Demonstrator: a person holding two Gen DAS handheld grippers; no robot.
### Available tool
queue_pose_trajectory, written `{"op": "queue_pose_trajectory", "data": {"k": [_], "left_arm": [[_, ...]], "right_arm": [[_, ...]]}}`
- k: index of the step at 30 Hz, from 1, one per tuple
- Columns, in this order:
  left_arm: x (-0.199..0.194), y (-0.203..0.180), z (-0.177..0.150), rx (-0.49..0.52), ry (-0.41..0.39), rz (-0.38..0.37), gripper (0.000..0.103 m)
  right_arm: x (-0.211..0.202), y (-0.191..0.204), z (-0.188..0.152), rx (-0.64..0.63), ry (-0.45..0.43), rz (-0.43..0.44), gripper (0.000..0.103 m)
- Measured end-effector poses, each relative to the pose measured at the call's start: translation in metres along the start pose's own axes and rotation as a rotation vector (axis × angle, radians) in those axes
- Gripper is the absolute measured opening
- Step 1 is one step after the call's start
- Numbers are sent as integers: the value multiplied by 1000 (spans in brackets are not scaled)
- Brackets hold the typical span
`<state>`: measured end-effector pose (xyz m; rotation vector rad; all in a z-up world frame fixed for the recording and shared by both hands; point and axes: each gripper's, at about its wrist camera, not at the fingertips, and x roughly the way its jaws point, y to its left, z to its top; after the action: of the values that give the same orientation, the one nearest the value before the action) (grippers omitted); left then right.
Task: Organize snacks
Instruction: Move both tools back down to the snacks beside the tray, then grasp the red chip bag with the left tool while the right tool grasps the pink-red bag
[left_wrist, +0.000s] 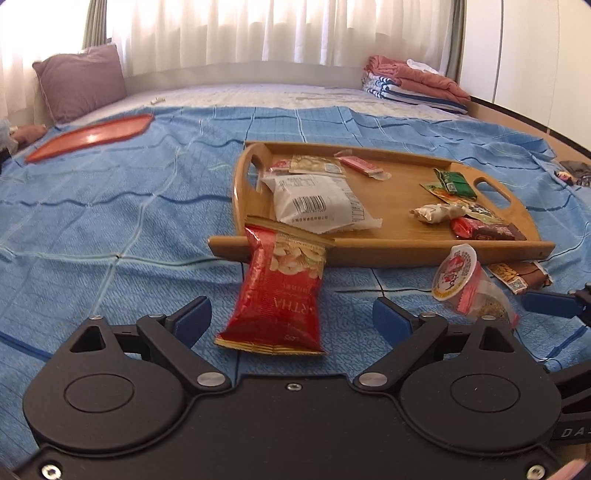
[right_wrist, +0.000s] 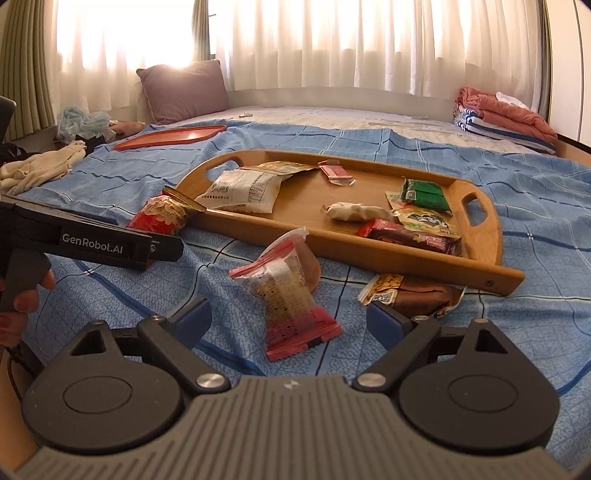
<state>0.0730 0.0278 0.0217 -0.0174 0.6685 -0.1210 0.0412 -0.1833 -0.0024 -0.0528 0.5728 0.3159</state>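
A red nut bag (left_wrist: 280, 295) leans on the front rim of the wooden tray (left_wrist: 406, 251) on the blue bedspread. It stands between the wide-apart fingers of my left gripper (left_wrist: 291, 314), and neither pad touches it. In the right wrist view a clear-and-red wrapped cake (right_wrist: 288, 291) lies before the tray (right_wrist: 306, 192), inside my open right gripper (right_wrist: 290, 319) and untouched. The tray holds a white packet (left_wrist: 317, 203), a green packet (left_wrist: 454, 182) and several smaller snacks. A brown nut bar (right_wrist: 417, 291) lies on the bedspread by the tray's near corner.
A flat red tray (right_wrist: 170, 138) lies far left on the bed. A purple pillow (right_wrist: 184, 88) sits at the head and folded blankets (right_wrist: 506, 114) at the far right. Loose cloths (right_wrist: 37, 166) lie off the left edge. A hand holds the left gripper's body (right_wrist: 92, 240).
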Motion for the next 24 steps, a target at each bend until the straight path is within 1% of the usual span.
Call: {"op": "queue_pose_trajectory", "data": {"k": [3, 9, 16, 24], "left_arm": [[3, 1, -1, -12, 12, 0, 90], [7, 1, -2, -16, 15, 1, 87], [10, 1, -2, -15, 12, 2, 87], [18, -4, -4, 10, 10, 12, 88]], "right_arm": [[4, -1, 0, 18, 8, 1, 95], [11, 0, -1, 26, 11, -11, 95], [17, 2, 1, 27, 11, -16, 95], [28, 9, 1, 15, 24, -44, 101]]}}
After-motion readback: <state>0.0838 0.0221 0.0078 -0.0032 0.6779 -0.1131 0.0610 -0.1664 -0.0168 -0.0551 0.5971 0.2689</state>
